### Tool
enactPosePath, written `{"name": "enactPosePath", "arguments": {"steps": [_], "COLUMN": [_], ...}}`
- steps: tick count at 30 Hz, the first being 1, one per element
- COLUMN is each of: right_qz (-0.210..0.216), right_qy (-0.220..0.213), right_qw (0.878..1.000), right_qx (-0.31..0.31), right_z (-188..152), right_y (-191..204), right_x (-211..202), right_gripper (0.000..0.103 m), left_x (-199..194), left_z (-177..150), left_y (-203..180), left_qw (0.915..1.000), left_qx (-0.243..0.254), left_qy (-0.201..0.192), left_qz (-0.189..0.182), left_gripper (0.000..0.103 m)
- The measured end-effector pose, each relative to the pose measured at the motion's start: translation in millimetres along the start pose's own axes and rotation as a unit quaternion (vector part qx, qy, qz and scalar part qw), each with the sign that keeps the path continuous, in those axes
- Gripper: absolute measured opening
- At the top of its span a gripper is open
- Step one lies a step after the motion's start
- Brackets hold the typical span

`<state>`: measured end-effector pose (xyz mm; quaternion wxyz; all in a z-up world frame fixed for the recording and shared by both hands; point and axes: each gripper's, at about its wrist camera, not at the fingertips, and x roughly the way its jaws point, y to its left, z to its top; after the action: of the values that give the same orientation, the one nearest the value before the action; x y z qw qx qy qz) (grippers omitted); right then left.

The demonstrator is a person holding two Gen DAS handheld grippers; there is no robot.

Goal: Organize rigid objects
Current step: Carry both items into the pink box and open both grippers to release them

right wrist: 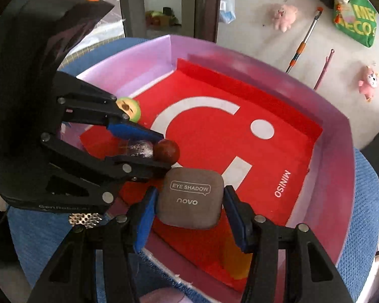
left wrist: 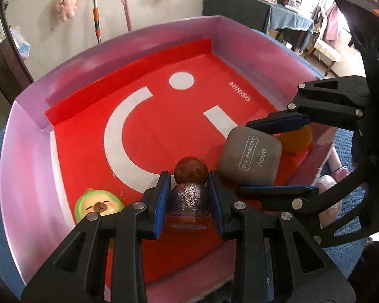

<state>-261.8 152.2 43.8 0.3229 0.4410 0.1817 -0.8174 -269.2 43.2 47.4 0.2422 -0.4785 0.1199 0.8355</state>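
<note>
the left gripper (left wrist: 189, 197) was closed tight on a small glitter bottle (left wrist: 189, 202), its blue pads pressed on the bottle's sides and the round dark-red cap (left wrist: 190, 171) sticking out past the fingertips. the right gripper (right wrist: 189, 202) was clamped on a grey eye shadow case (right wrist: 190, 199), a pad on each of its side edges, the printed lid facing up. both were held over the near part of a pink box (left wrist: 32, 131) lined with a red sheet (left wrist: 164, 126). whether either thing touched the lining i could not tell.

the left wrist view showed an orange piece (left wrist: 298, 139) behind the case, near the box's right wall, partly hidden by the right gripper's finger. it also showed a small green capybara figure (left wrist: 98, 203) on the lining near the left wall, just beside the left gripper. the right wrist view showed the same figure half hidden behind the left gripper's upper finger, and the bottle's cap just beside the case's top left corner; contact was unclear.

the middle and far side of the lining, with its white smile print, lay bare up to the far wall. the box stood on a blue cloth (right wrist: 366, 202).
</note>
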Motion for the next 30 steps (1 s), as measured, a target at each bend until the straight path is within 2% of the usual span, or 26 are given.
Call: {"name": "enactPosePath", "arguments": {"steps": [11,30], "right_qz": [0.007,0.017], "right_qy": [0.019,0.015], "right_qw": [1.0,1.0], "right_qx": [0.009,0.021], "right_z": [-1.6,-2.4], "right_y": [-6.9,-11.6], "right_x": [6.0,5.5], "right_gripper": [0.056,0.057], "left_x": [0.3,-1.2], "left_z": [-1.1,-0.2], "left_y": [-3.6,3.1], "left_qw": [0.9999,0.9999], "left_qx": [0.012,-0.014], "left_qy": [0.0,0.0], "left_qz": [0.009,-0.001], "left_gripper": [0.029,0.03]}}
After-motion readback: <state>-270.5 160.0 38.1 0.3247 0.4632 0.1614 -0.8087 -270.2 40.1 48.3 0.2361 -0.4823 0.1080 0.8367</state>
